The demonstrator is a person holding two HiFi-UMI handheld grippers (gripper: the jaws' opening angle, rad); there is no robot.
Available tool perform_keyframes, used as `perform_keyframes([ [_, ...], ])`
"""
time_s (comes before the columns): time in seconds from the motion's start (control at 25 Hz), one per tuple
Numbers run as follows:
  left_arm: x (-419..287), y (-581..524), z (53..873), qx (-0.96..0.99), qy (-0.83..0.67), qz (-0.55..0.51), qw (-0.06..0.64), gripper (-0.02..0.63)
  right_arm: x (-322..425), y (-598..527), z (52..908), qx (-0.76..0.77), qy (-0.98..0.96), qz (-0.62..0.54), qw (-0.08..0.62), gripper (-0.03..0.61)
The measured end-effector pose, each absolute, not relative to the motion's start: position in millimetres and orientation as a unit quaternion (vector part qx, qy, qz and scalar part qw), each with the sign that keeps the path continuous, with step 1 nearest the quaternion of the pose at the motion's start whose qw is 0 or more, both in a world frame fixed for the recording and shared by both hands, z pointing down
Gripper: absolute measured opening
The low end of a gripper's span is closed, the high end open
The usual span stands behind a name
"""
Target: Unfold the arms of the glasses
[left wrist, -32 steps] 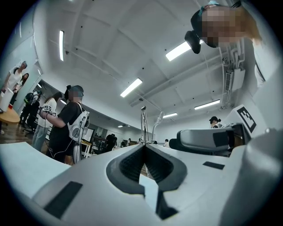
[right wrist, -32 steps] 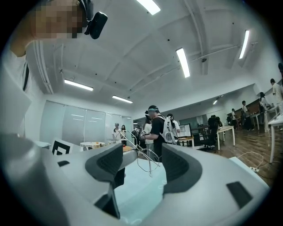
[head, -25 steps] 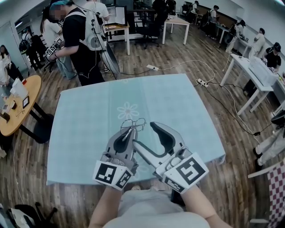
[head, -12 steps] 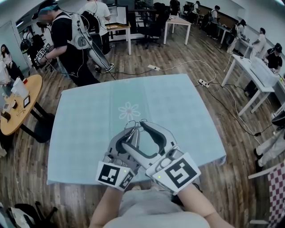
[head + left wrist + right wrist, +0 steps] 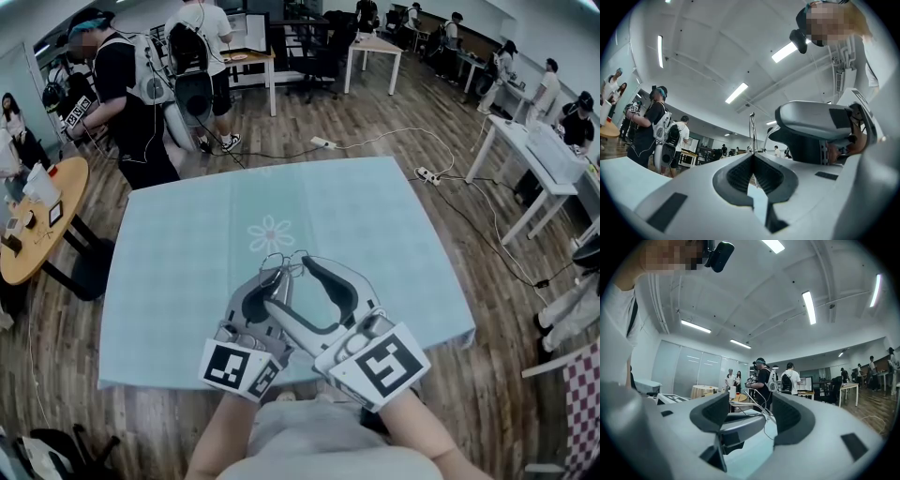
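Note:
The thin wire-framed glasses (image 5: pixel 282 261) hang just above the light blue tablecloth (image 5: pixel 178 272), near the table's front. My left gripper (image 5: pixel 277 279) is shut on them; in the left gripper view a thin metal wire of the glasses (image 5: pixel 751 133) rises from its closed jaws (image 5: pixel 752 157). My right gripper (image 5: pixel 287 282) is open, and its two fingers (image 5: pixel 330 277) straddle the left gripper's tip and the glasses. In the right gripper view the open gripper (image 5: pixel 751 412) has that tip and the wire frame (image 5: pixel 757 414) between its pads, touching neither pad.
A flower print (image 5: pixel 271 232) marks the cloth beyond the glasses. A person with a backpack (image 5: pixel 112 89) stands off the table's far left corner. A round wooden table (image 5: pixel 37 225) is at the left. Cables and a power strip (image 5: pixel 427 173) lie on the floor at the right.
My right gripper has moved up and left, so its open jaws now bracket the left gripper's tip and the glasses. The left gripper has barely moved. The person behind has walked left.

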State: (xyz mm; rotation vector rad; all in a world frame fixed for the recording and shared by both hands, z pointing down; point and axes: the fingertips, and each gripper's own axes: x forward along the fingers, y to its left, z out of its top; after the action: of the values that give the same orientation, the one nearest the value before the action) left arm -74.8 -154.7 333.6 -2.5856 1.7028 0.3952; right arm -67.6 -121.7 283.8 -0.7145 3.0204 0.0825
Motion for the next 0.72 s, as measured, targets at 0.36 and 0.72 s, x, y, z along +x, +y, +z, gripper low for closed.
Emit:
perform_keyframes([
  [0.36, -85.3, -158.7, 333.3, -0.822, 0.555, 0.13, 0.008, 0.006, -46.5, -124.2, 284.0, -0.245, 0.969, 0.025, 0.012, 0.287],
  [0.72, -93.4, -162.4, 333.0, -0.815, 0.563, 0.136, 0.004, 0.006, -25.5, -132.4, 284.8, -0.268, 0.963, 0.016, 0.015, 0.287],
])
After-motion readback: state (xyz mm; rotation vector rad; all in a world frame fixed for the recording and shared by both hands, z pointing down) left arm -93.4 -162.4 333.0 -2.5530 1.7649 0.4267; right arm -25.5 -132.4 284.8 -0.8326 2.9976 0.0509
